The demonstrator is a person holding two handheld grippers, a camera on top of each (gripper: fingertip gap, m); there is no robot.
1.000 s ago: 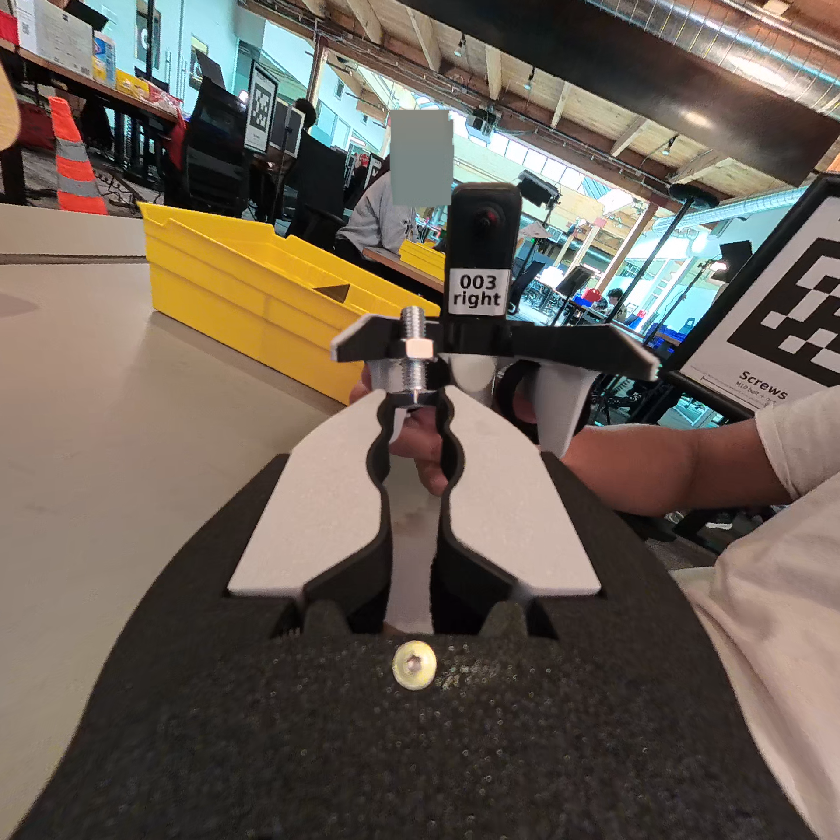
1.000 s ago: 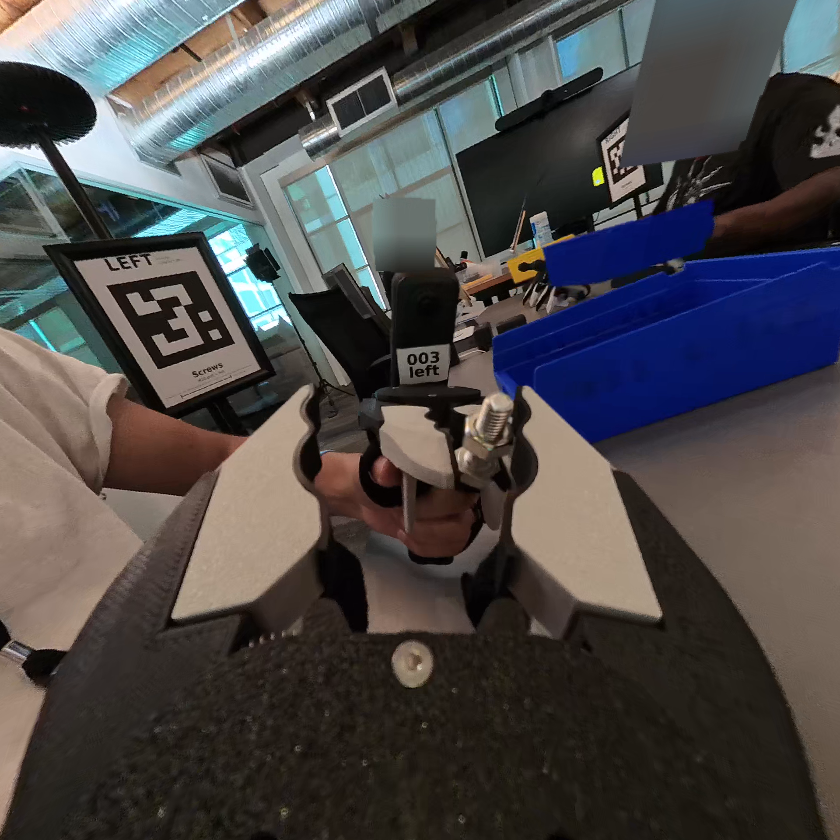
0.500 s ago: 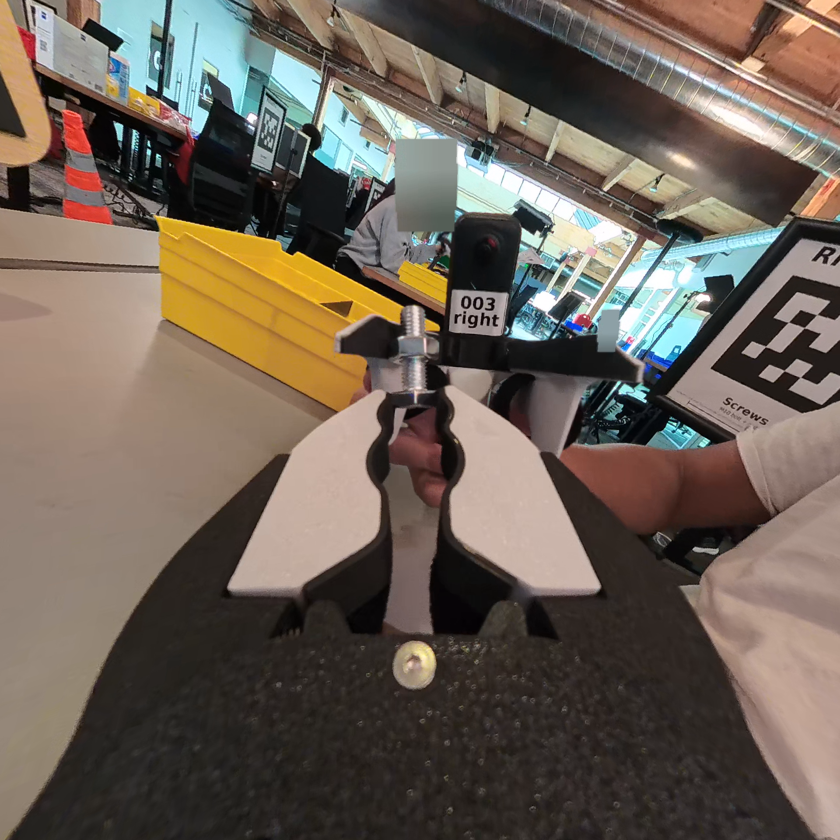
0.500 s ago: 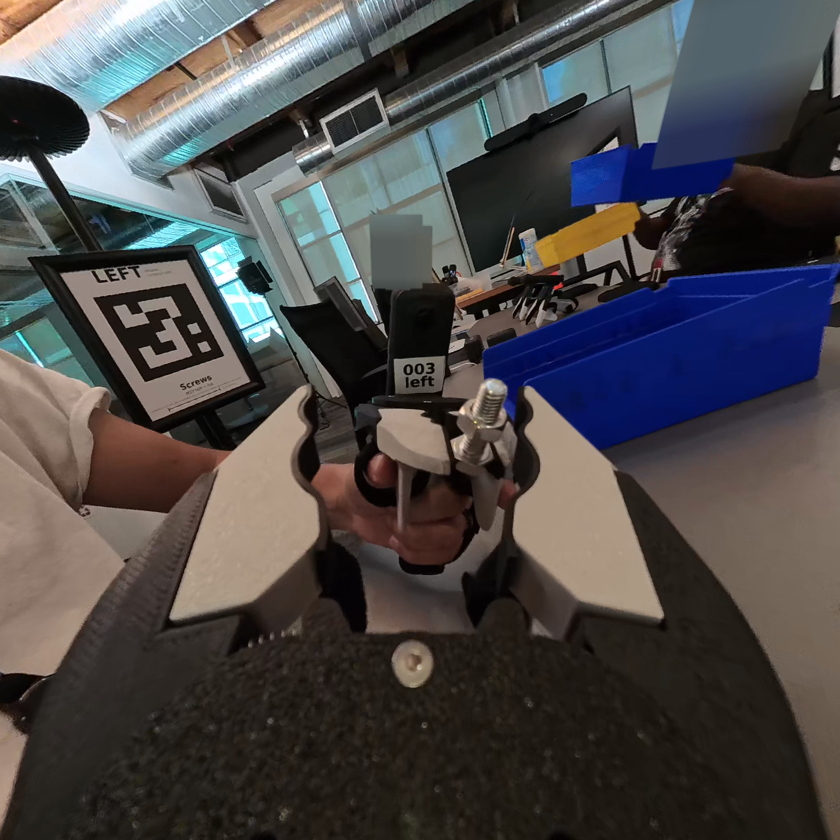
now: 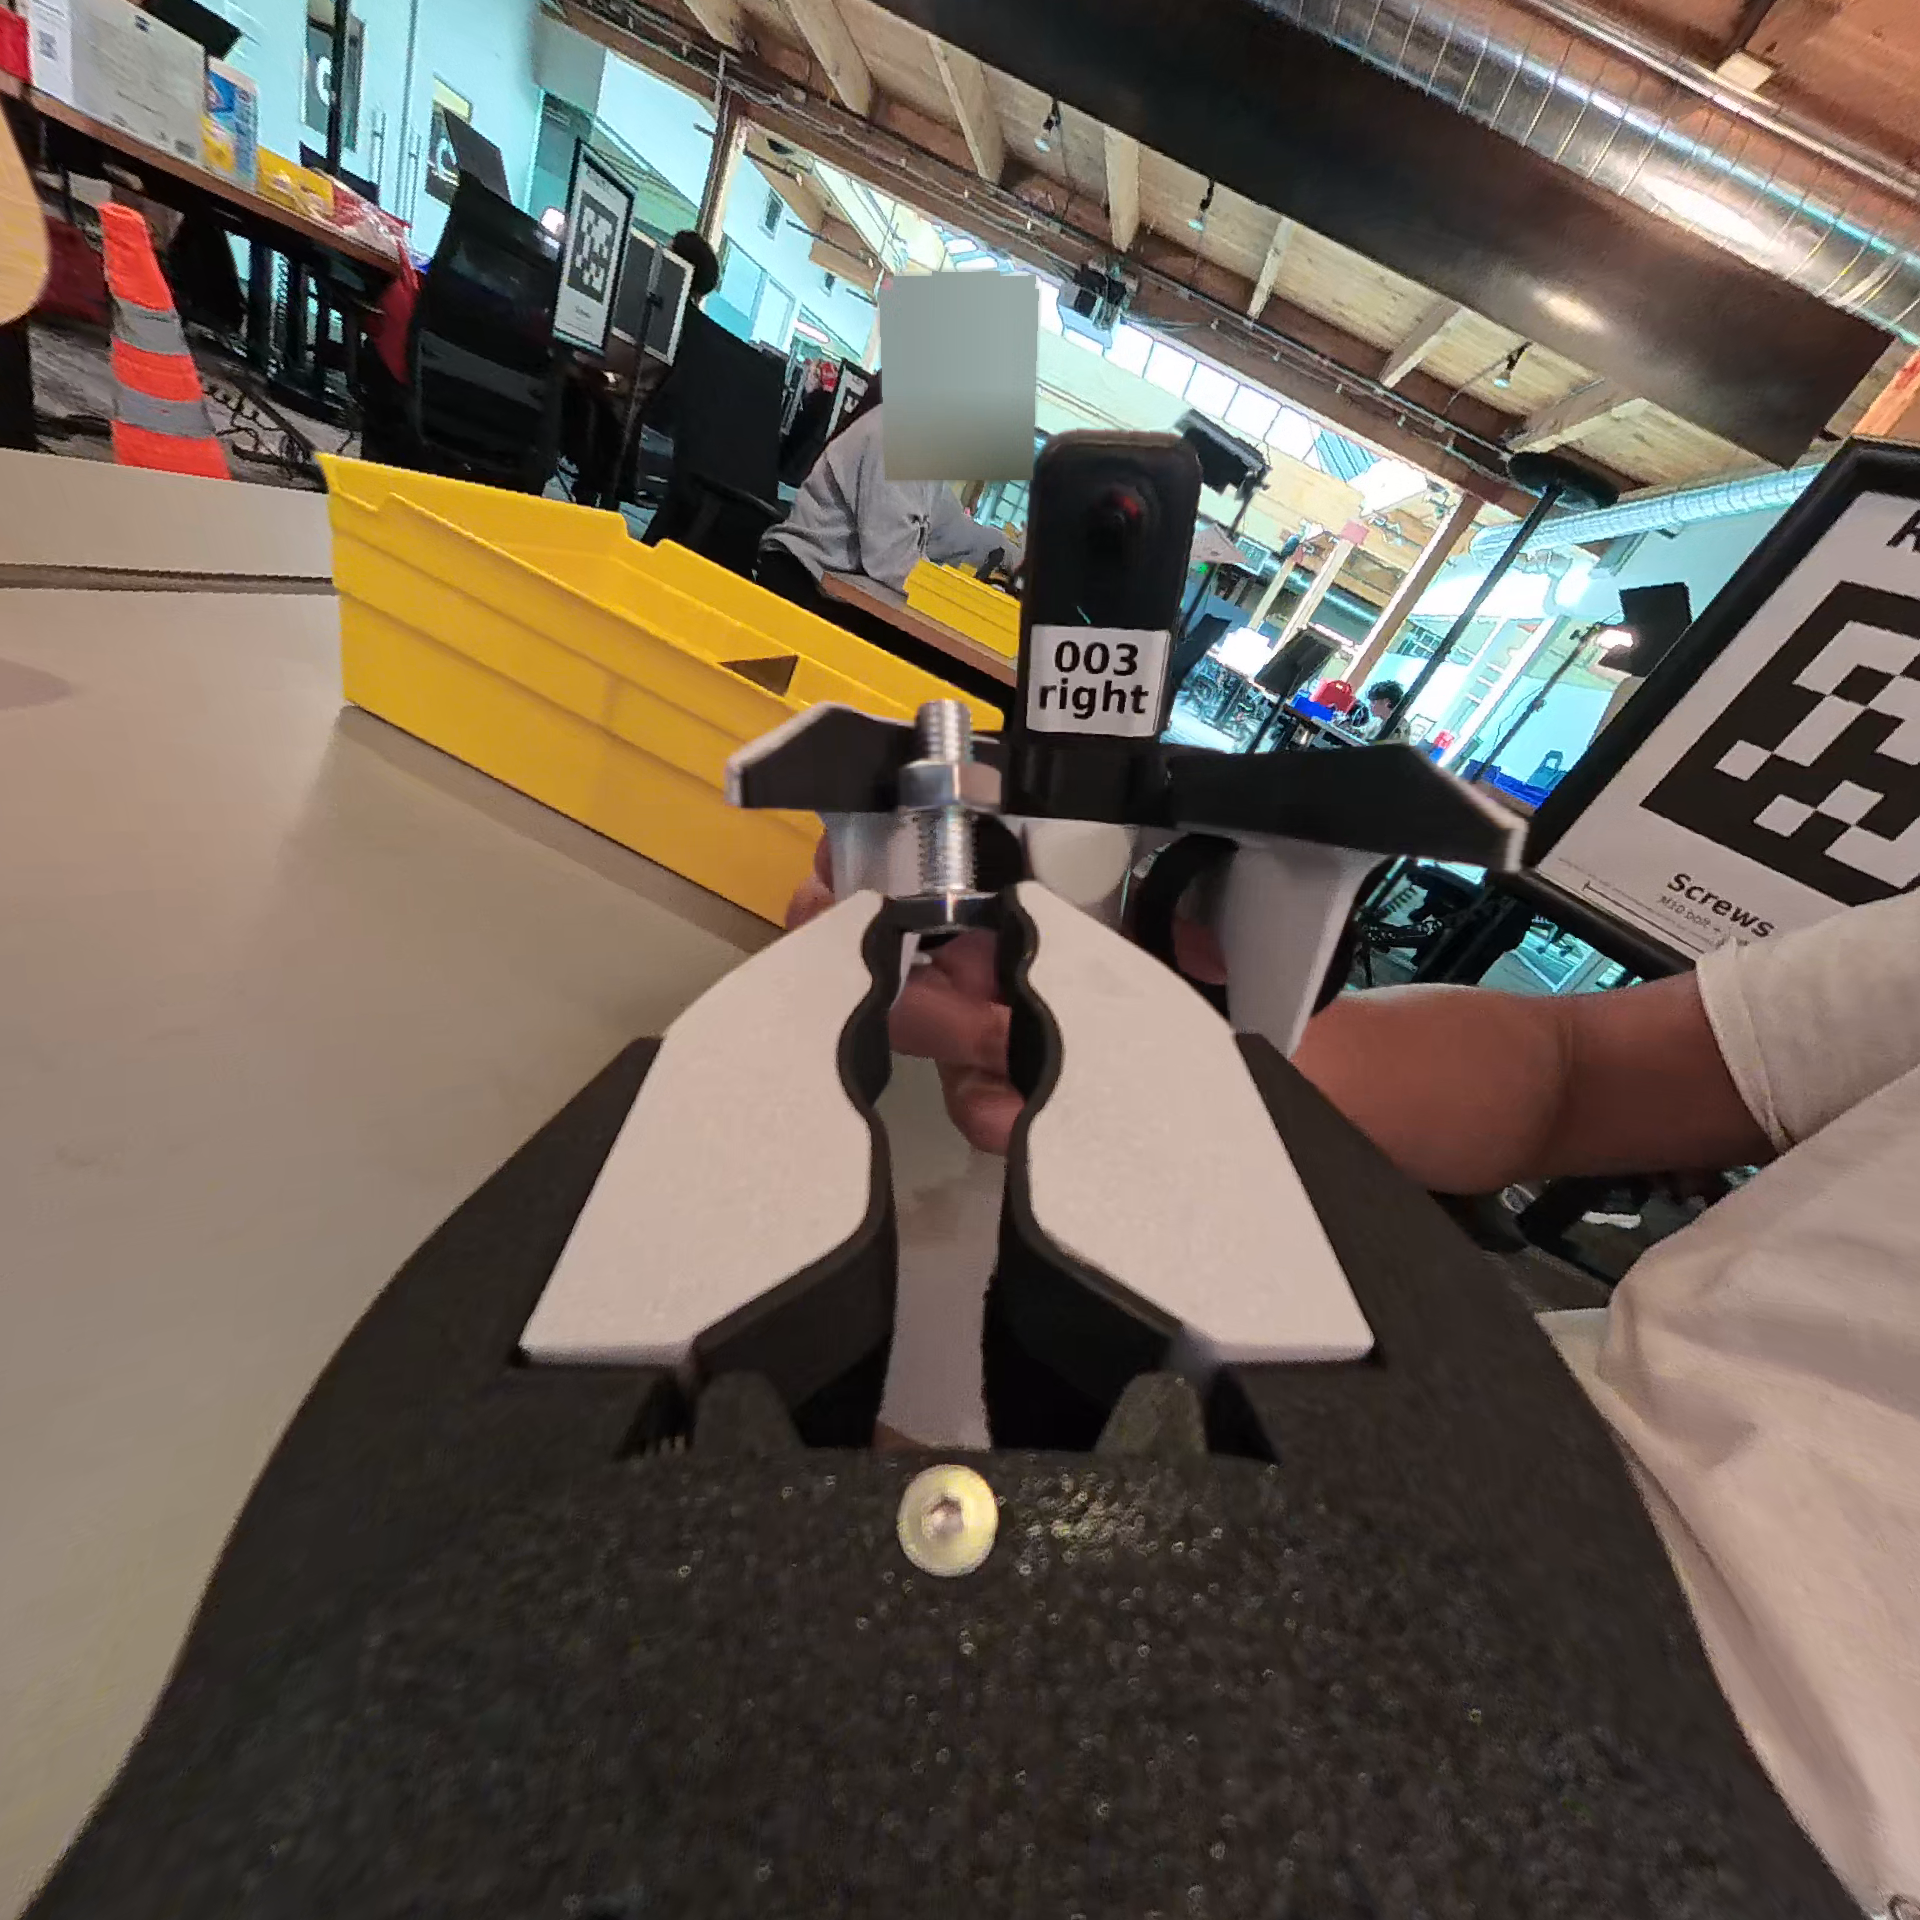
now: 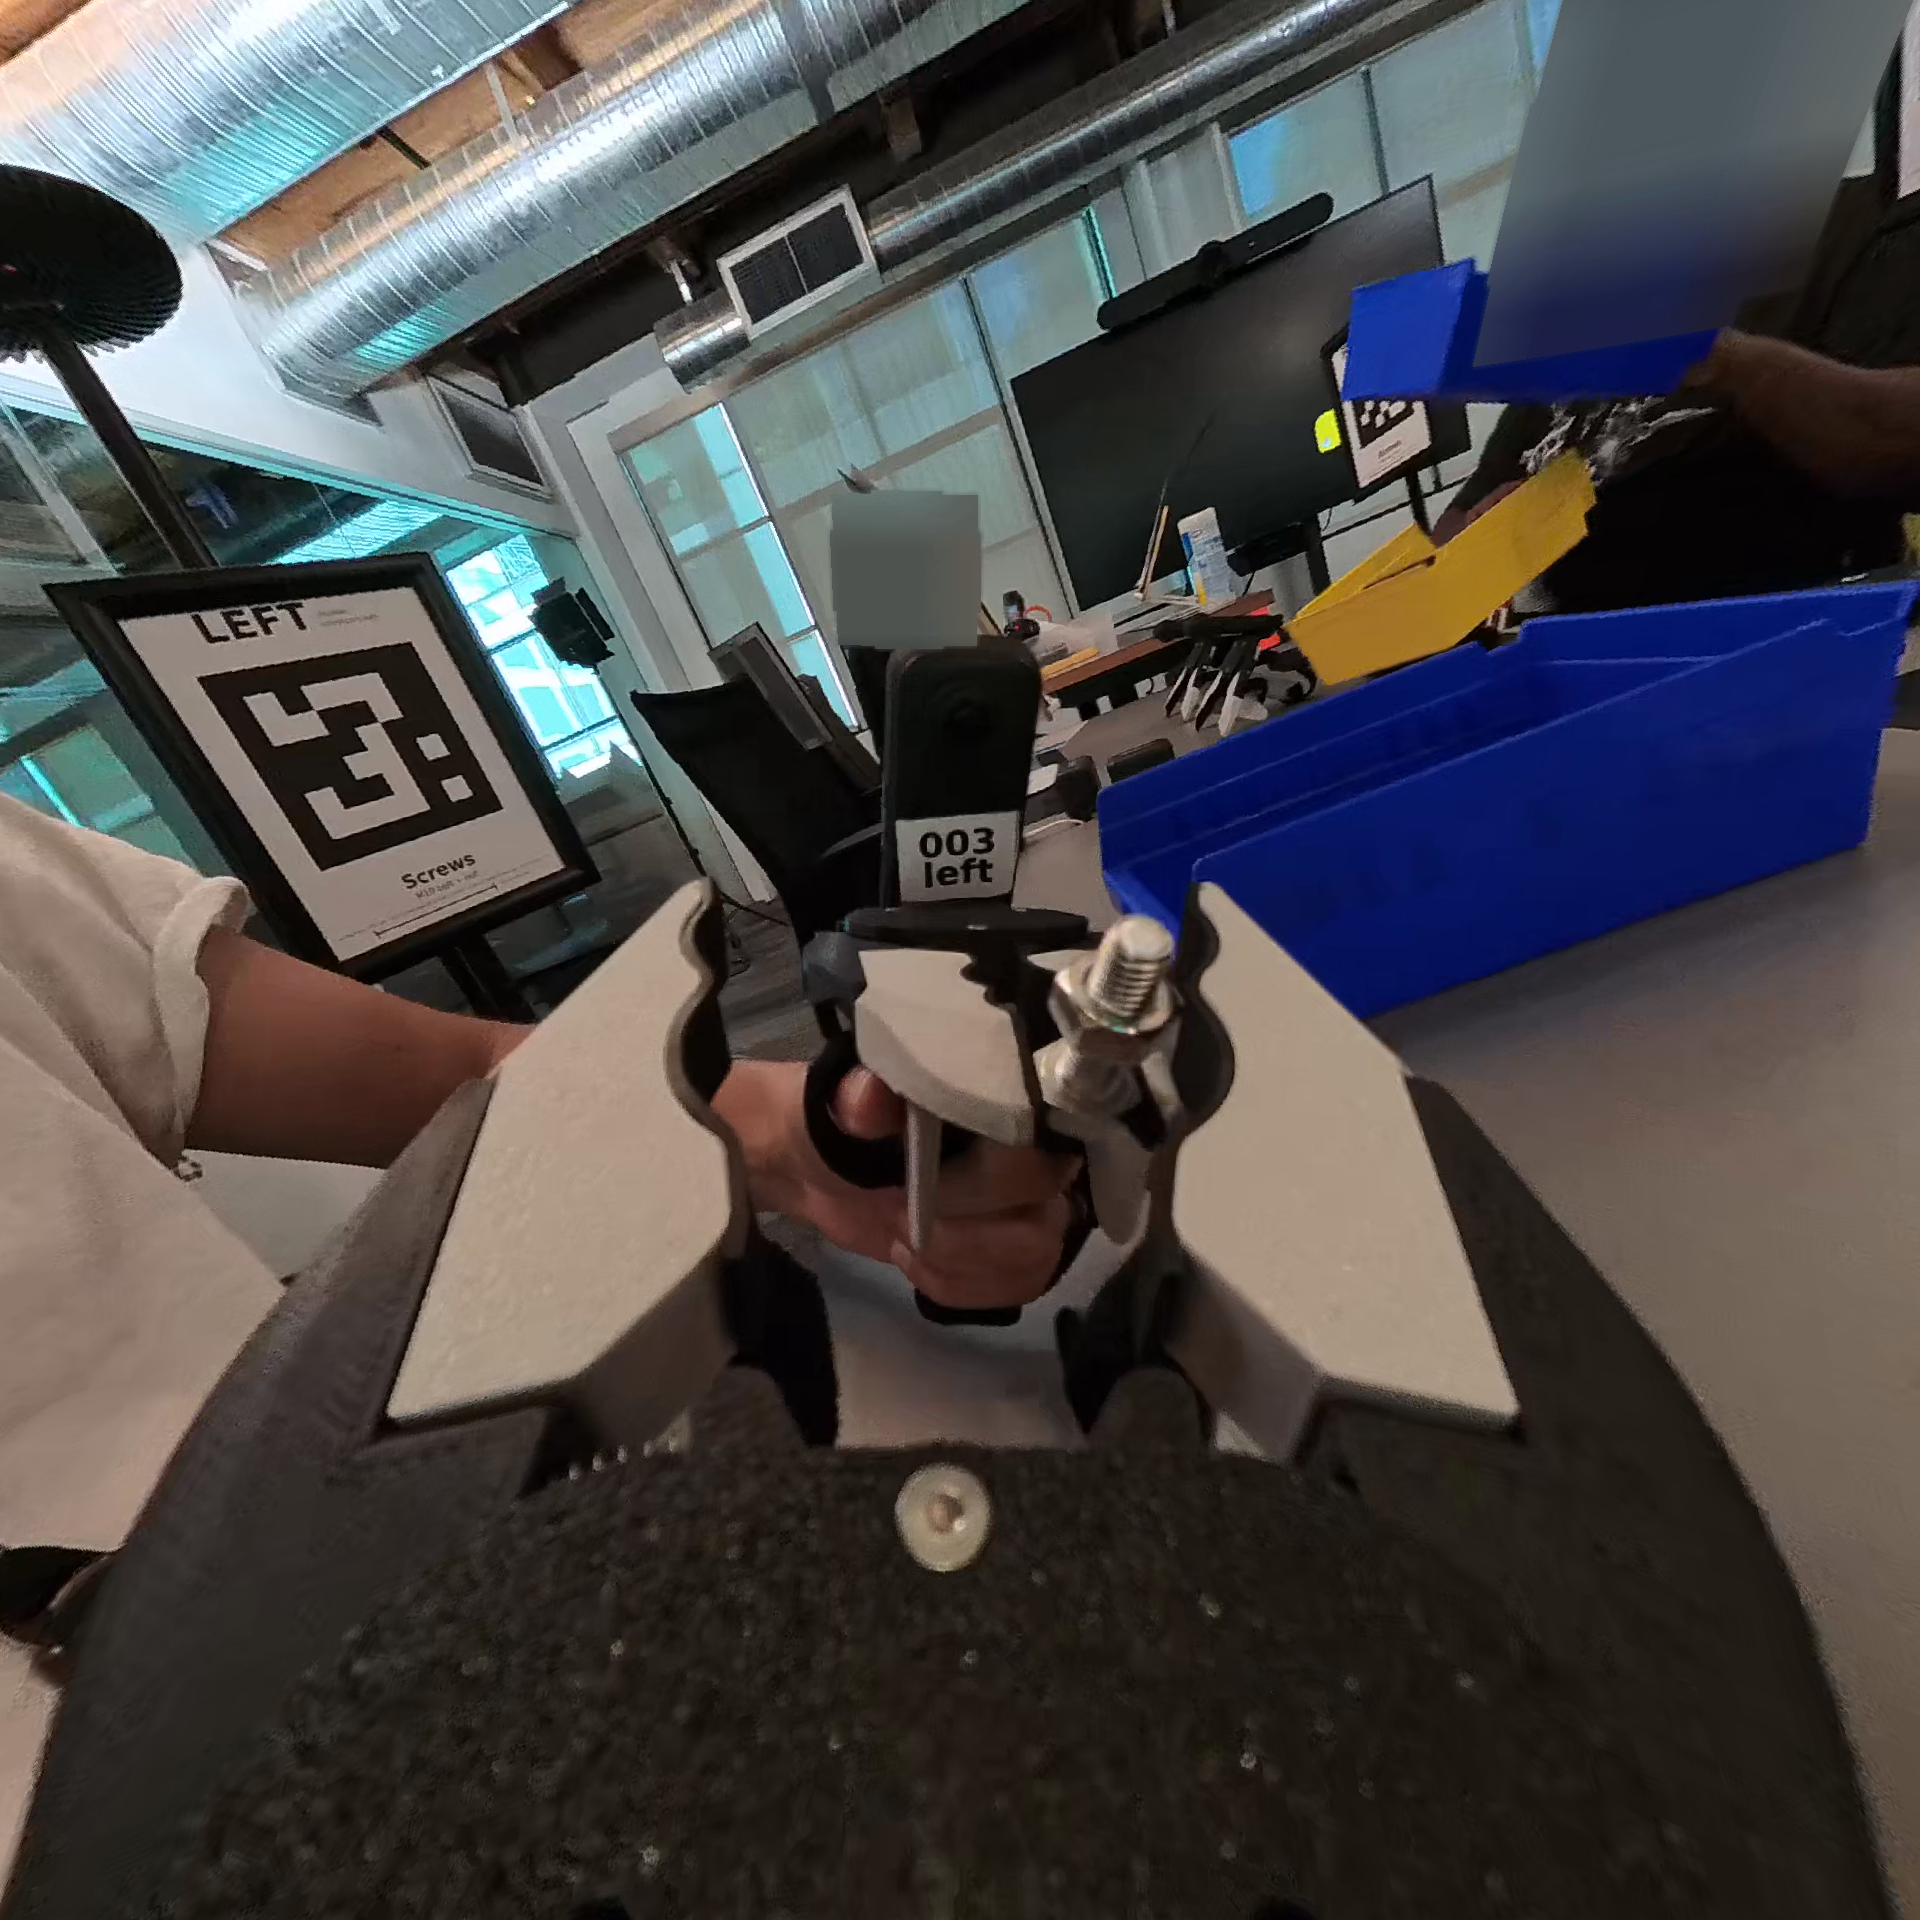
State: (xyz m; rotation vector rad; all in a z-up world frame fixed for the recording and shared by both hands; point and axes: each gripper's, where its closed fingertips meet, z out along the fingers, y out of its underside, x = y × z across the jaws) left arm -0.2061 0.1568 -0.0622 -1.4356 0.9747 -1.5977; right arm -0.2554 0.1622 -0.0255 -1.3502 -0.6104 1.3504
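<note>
A yellow bin (image 5: 582, 665) sat on my grey table (image 5: 208, 987) at about ten o'clock in the left wrist view, with an orange cone (image 5: 156, 353) beyond it at eleven. A framed marker sign (image 5: 1787, 748) stood at two o'clock. In the right wrist view, a blue bin (image 6: 1538, 810) lay at two o'clock, another framed sign (image 6: 332, 758) at ten, and silver ducts (image 6: 520, 177) ran overhead at twelve.

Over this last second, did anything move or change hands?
Little changed. Behind the table, a person lifted a small blue bin upward. The left hand-held gripper stays shut on the bolt; the right hand-held gripper stays open beside its nut.
</note>
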